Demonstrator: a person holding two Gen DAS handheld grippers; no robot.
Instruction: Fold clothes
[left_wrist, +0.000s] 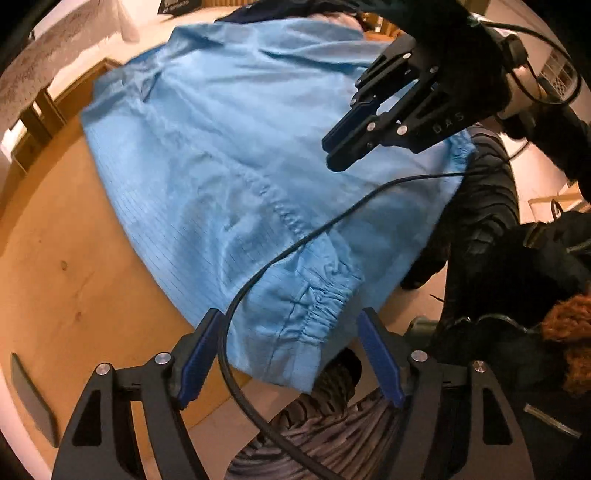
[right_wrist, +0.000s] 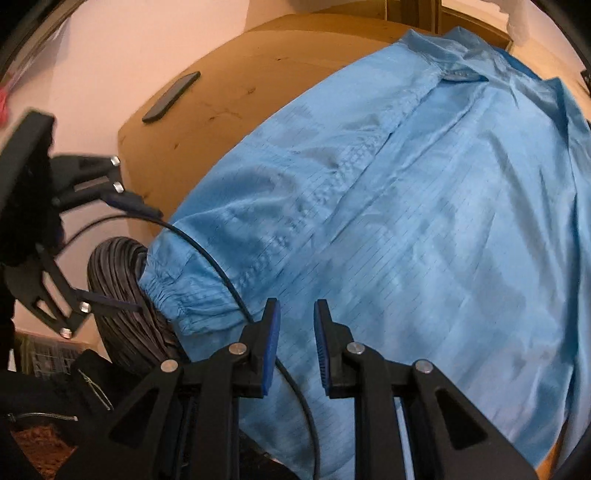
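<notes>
Blue cloth fills most of the left wrist view: a light blue jacket (left_wrist: 236, 155) lies spread out flat on a brown wooden table (left_wrist: 74, 266). One sleeve with a bunched, stretchy cuff (left_wrist: 325, 306) hangs a little over the near edge of the table. The left gripper (left_wrist: 291, 358) sits at the bottom, and its two fingers with blue pads are spread wide apart, one on each side of that cuff, holding nothing. A thin black cable (left_wrist: 280, 254) runs across the jacket and down between the fingers. Up high on the right, the right gripper (left_wrist: 341, 149) hovers over the jacket. Its blue tips look almost pressed together, and nothing can be seen between them. A flat dark phone (left_wrist: 33, 398) lies near the left edge of the table. A person in dark clothes (left_wrist: 491, 206) stands at the right.

From the right wrist view, the same jacket (right_wrist: 424, 221) covers the table (right_wrist: 229, 85), with its collar (right_wrist: 461, 75) far away at the top. The right gripper (right_wrist: 295, 350) is low in front, above the jacket. Its blue pads stand close to each other with a small gap, and no cloth is pinched. The left gripper (right_wrist: 144, 258) is at the left side, its fingers wide apart near the cuff (right_wrist: 173, 291). The phone (right_wrist: 171, 96) lies on the bare wood, well apart from the jacket. The cable (right_wrist: 221, 269) curves over the sleeve.
</notes>
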